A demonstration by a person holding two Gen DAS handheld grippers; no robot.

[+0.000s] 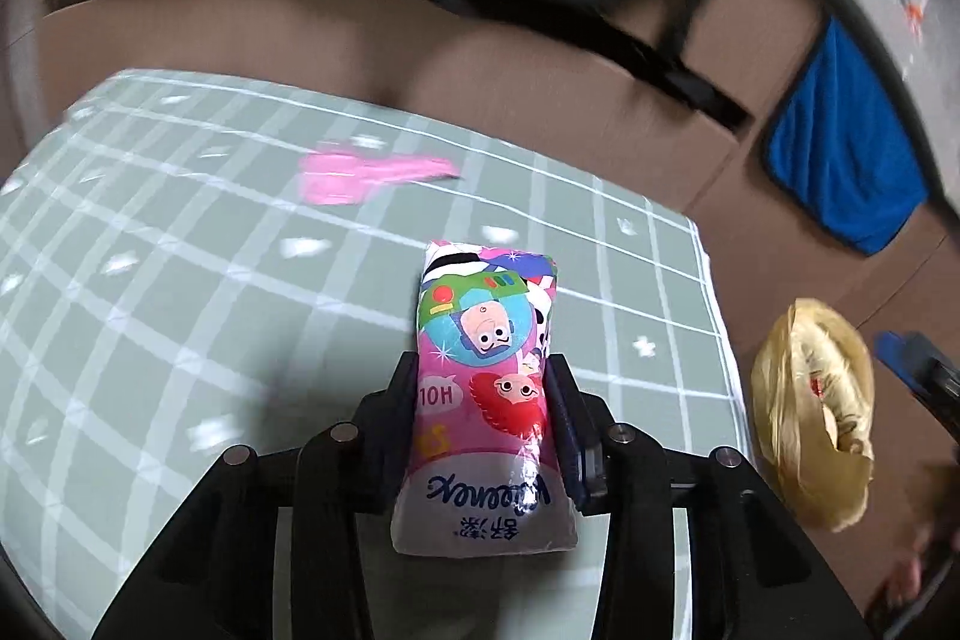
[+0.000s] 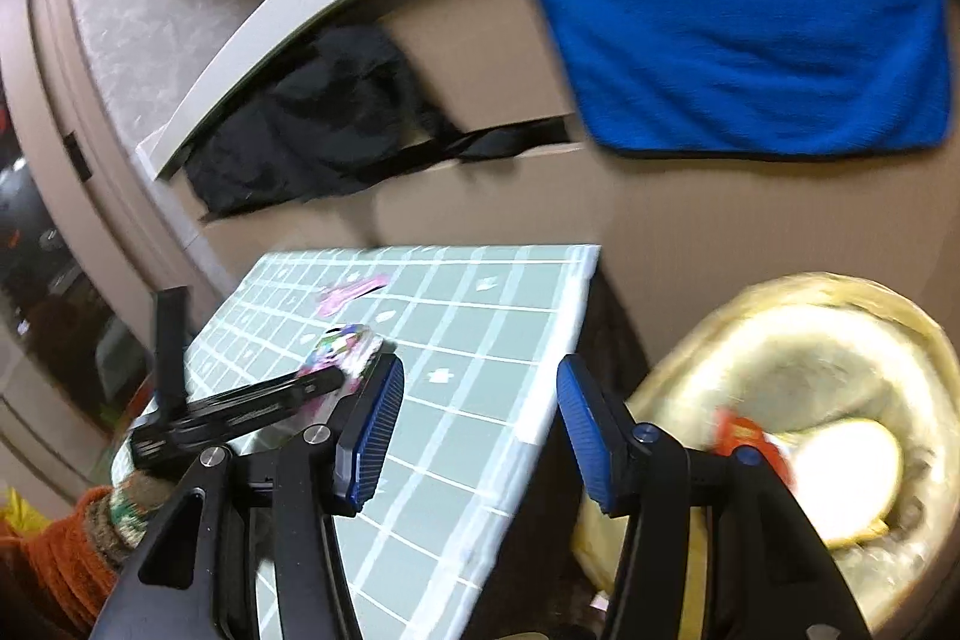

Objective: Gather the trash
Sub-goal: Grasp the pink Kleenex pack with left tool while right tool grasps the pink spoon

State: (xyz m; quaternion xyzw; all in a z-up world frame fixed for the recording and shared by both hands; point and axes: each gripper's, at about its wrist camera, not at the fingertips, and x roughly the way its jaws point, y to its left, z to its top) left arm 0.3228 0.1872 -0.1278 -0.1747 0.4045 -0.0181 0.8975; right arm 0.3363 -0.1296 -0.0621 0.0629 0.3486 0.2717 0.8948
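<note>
My left gripper (image 1: 483, 400) clamps the tissue pack (image 1: 486, 388) between its jaws. My right gripper (image 2: 480, 424) gapes empty, the yellow trash bag (image 2: 798, 400) just right of its jaws.

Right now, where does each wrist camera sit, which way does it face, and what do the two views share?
Left wrist: on the left claw, looking down over the checked tablecloth; its fingers clamp a Kleenex tissue pack.
Right wrist: on the right claw, open and empty, facing the table's corner and the yellow plastic bag; an orange sleeve shows.
Shared: tablecloth, tissue pack, pink scrap, yellow bag, blue towel.
</note>
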